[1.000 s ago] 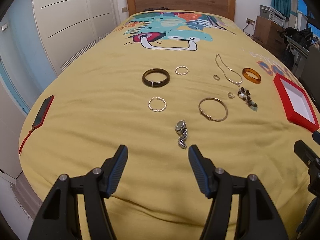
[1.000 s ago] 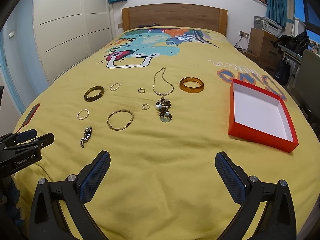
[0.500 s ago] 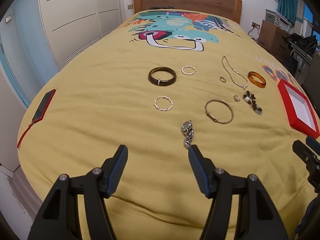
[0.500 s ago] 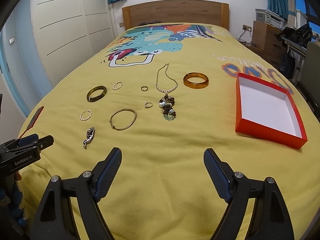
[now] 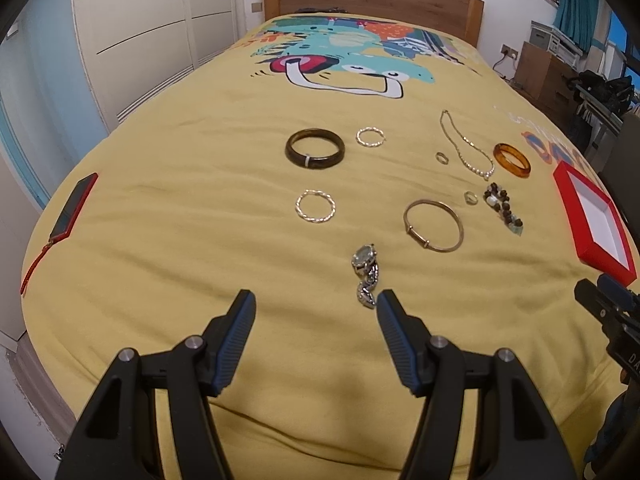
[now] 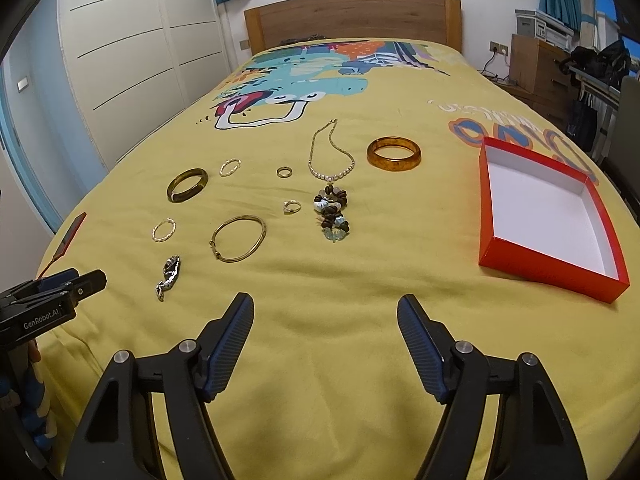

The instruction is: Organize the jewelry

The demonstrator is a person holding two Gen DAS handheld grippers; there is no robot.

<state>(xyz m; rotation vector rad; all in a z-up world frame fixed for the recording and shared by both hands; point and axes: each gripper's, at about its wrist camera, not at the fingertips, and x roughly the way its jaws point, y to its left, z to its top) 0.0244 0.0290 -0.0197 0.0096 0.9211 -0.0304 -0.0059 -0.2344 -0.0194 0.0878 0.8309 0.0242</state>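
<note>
Jewelry lies spread on a yellow bedspread [image 5: 168,216]. A silver watch [image 5: 366,276] lies just ahead of my open, empty left gripper [image 5: 316,304]. Beyond it lie a thin gold bangle [image 5: 434,225], a twisted silver ring [image 5: 316,206], a dark bangle [image 5: 315,148], a pearl necklace [image 5: 466,146], an amber bangle [image 5: 512,160] and a beaded bracelet [image 5: 504,210]. My right gripper [image 6: 325,309] is open and empty over bare bedspread. An open red box [image 6: 548,216] with a white inside sits to its right. The watch also shows in the right wrist view [image 6: 169,276].
A red-cased phone [image 5: 74,208] with a cord lies at the bed's left edge. Two small rings [image 6: 292,206] [image 6: 284,172] lie near the necklace. A wooden headboard [image 6: 352,20] stands at the far end, white wardrobes [image 6: 132,60] left, furniture right.
Both grippers have moved forward toward the jewelry. The right gripper's jaws have narrowed but stay open. The left gripper now sits close behind the watch.
</note>
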